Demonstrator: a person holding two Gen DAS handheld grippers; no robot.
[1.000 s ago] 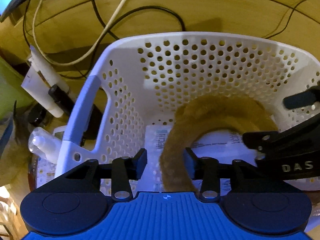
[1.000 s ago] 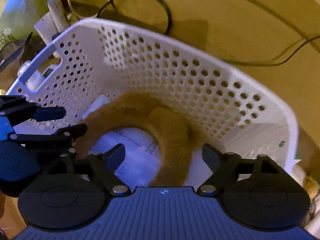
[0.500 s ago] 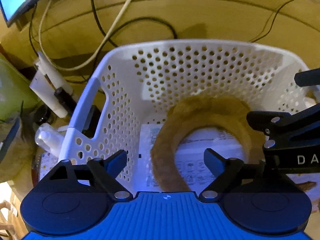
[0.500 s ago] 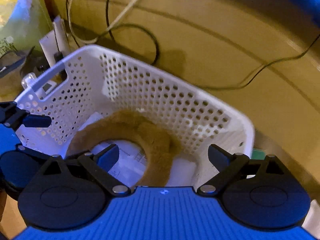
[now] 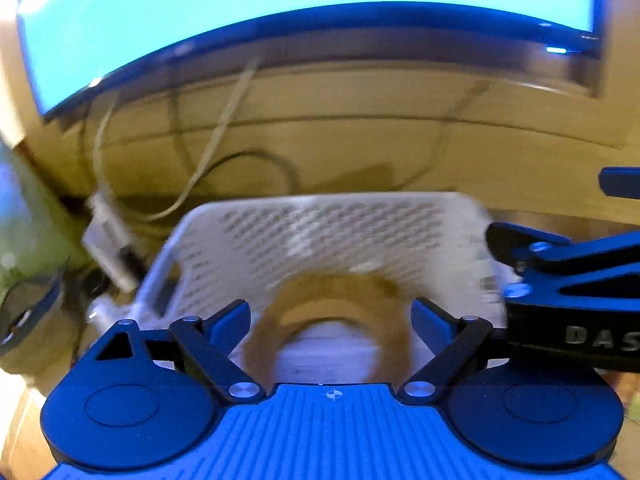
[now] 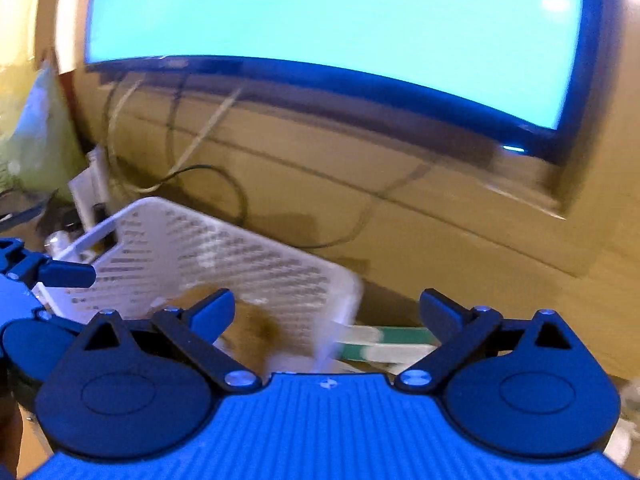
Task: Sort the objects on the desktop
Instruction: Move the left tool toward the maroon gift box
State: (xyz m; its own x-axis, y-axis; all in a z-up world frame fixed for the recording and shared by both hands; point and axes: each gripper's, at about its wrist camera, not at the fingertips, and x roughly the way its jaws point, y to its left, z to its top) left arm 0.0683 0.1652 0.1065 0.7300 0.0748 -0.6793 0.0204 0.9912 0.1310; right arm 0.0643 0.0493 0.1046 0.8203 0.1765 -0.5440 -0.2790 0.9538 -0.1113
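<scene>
Left wrist: my left gripper (image 5: pixel 330 316) spread wide, empty; fuzzy brown ring (image 5: pixel 328 316) ahead inside white perforated basket (image 5: pixel 332 224). Right wrist: my right gripper (image 6: pixel 328 312) spread, empty; basket (image 6: pixel 224 256) forward-left. Lift straight, clear rim.

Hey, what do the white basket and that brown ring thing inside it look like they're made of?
The white basket looks like molded plastic with a matte finish: thin walls pierced by rows of small holes and a rounded rim. The brown ring lying inside it looks soft and fuzzy, maybe plush or fleece, judging by its dull, thick, uneven band. Motion blur leaves both uncertain.
</scene>
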